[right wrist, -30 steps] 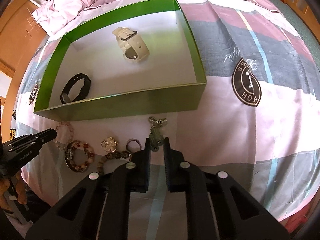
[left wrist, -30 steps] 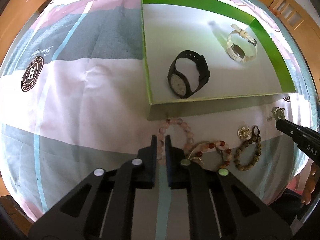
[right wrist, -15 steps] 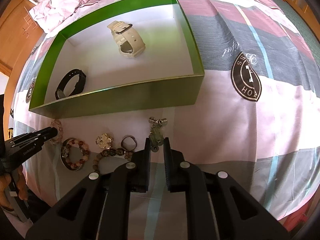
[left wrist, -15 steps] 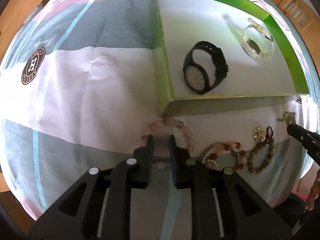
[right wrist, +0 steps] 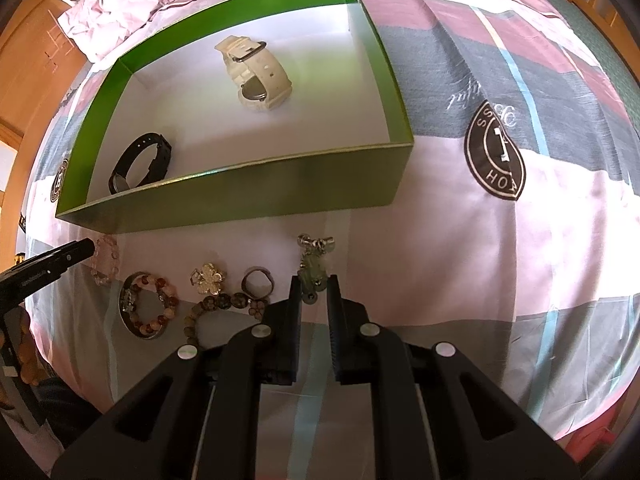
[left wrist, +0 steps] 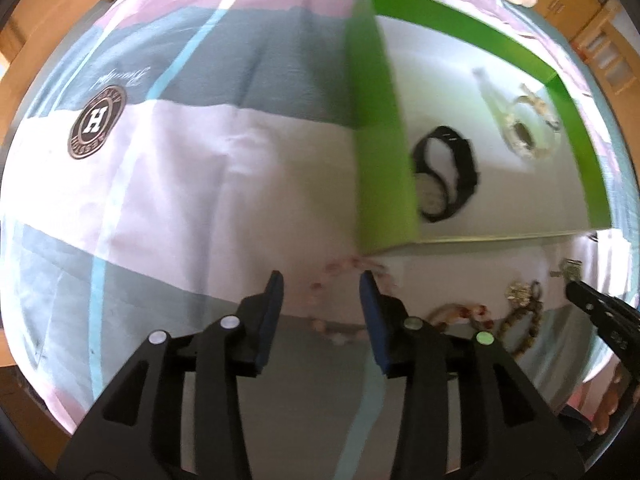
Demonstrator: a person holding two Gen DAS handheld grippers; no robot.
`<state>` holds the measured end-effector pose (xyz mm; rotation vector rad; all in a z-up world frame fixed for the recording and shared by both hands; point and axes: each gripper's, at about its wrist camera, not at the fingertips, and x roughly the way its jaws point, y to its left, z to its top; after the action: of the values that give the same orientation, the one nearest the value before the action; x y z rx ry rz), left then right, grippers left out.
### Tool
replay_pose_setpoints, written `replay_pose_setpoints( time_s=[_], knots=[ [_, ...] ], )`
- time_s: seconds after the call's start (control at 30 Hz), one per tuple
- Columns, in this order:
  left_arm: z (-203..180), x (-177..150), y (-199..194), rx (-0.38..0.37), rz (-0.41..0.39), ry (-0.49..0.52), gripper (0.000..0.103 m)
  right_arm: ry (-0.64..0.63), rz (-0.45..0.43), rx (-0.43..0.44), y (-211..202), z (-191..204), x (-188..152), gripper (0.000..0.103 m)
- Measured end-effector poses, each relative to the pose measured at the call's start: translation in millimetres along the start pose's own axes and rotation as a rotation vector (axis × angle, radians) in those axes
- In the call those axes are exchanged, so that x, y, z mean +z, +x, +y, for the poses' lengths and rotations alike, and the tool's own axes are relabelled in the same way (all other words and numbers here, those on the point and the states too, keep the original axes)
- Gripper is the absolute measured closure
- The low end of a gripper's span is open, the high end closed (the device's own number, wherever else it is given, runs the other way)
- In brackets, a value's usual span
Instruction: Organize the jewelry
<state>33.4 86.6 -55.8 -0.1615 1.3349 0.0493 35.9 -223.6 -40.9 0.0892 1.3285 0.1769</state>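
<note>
Since before, the left hand-held gripper (left wrist: 322,294) opens over the pink bracelet (left wrist: 340,276), left of the green box (left wrist: 380,140); an "H" badge (left wrist: 97,121) is farther left. The right hand-held gripper (right wrist: 313,294) sits narrow.

Green box (right wrist: 240,192), black watch (right wrist: 140,162)

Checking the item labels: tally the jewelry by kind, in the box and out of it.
Watches: 2, black watch, cream watch, both in the green box
Bead bracelets: 3
Flower brooch: 1
Ring: 1
Green pendant charm: 1
Total: 8
</note>
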Motion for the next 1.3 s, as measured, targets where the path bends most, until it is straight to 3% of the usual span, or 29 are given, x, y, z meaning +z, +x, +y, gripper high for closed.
replay_pose_setpoints(
  time_s=[0.3,0.37,0.57,0.63,0.7,0.83,0.9,0.97,1.07,1.2,1.3],
  knots=[
    [-13.5,-1.2,17.1,0.014,0.038,0.070,0.061,0.005,0.017,-0.004,5.1,-0.4,0.5,0.091],
    [-24.9,-2.3,18.7,0.011,0.044,0.093,0.078,0.012,0.021,-0.005,5.9,-1.9,1.5,0.091],
    [-40.0,-6.9,15.9,-0.050,0.044,0.139,0.082,0.024,0.026,-0.004,6.3,-4.6,5.1,0.090],
    [-45.0,-4.3,17.5,-0.036,0.045,0.128,0.080,0.039,0.024,-0.005,5.4,-8.2,6.4,0.078],
    [-41.1,-4.0,17.5,-0.035,0.049,0.112,0.079,0.063,0.009,-0.004,1.7,-14.5,8.6,0.072],
    [-45.0,-2.2,20.5,-0.032,0.047,0.118,0.076,0.104,-0.017,-0.007,-4.8,-26.9,12.3,0.072],
    [-47.4,-1.2,21.4,-0.033,0.047,0.125,0.072,0.113,-0.012,-0.012,-2.6,-30.5,12.6,0.072],
    [-52.8,0.5,22.8,-0.038,0.048,0.132,0.061,0.109,0.012,-0.006,3.8,-30.0,11.7,0.072],
    [-60.6,0.4,24.0,-0.025,0.045,0.150,0.056,0.093,0.041,0.002,10.9,-26.0,10.9,0.072],
    [-71.5,0.0,25.6,-0.015,0.041,0.160,0.052,0.068,0.046,-0.012,13.5,-16.8,9.1,0.057],
    [-79.2,-4.6,25.6,-0.009,0.035,0.161,0.053,0.055,0.049,-0.026,16.0,-12.6,8.7,0.057]
  ],
)
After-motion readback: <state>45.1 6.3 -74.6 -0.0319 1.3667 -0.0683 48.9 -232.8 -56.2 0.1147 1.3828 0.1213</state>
